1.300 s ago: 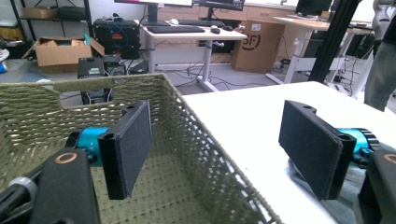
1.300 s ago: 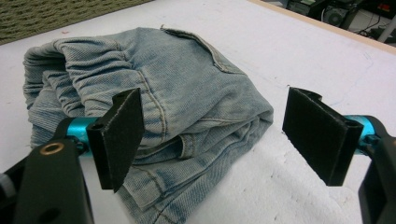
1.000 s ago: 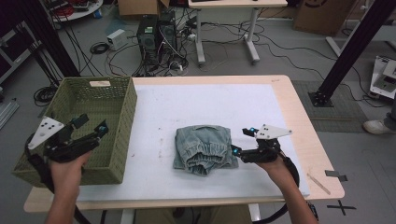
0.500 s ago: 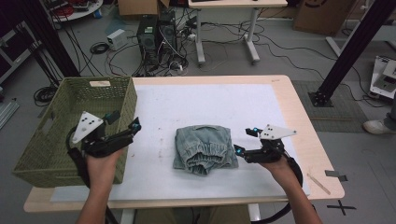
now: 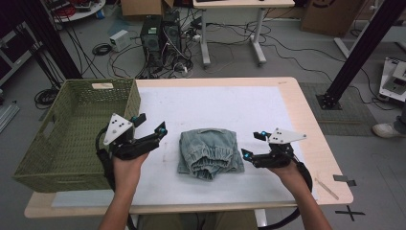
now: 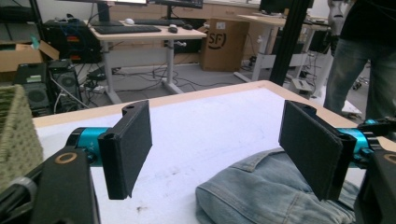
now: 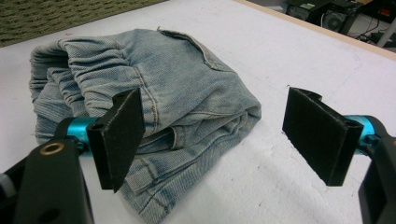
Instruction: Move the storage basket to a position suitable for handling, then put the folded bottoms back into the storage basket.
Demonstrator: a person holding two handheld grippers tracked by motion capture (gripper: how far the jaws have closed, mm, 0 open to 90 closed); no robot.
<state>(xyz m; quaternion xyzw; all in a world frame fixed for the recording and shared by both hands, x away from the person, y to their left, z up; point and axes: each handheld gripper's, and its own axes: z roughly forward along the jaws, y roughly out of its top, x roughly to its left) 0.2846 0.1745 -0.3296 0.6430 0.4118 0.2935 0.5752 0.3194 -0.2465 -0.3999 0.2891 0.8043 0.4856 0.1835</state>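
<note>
High view, left to right: the basket (image 5: 72,129) sat empty at left, my left claw (image 5: 148,128) spread beside it, the folded jeans (image 5: 208,152) lay mid-table untouched, my right claw (image 5: 253,144) spread just right of them. Nothing gripped yet; grasping and moving remained, I judged.

The left gripper (image 6: 215,149) is seen with its two black jaws spread wide and nothing held between them. Below the right-hand jaw, folded blue denim (image 6: 261,191) lies on the white table (image 6: 205,121). A corner of a green woven basket (image 6: 16,140) is seen left of the denim. Beyond the denim, across the floor, a desk (image 6: 140,35) with keyboards, a cardboard box (image 6: 223,44) and a standing person (image 6: 364,56) are seen.
</note>
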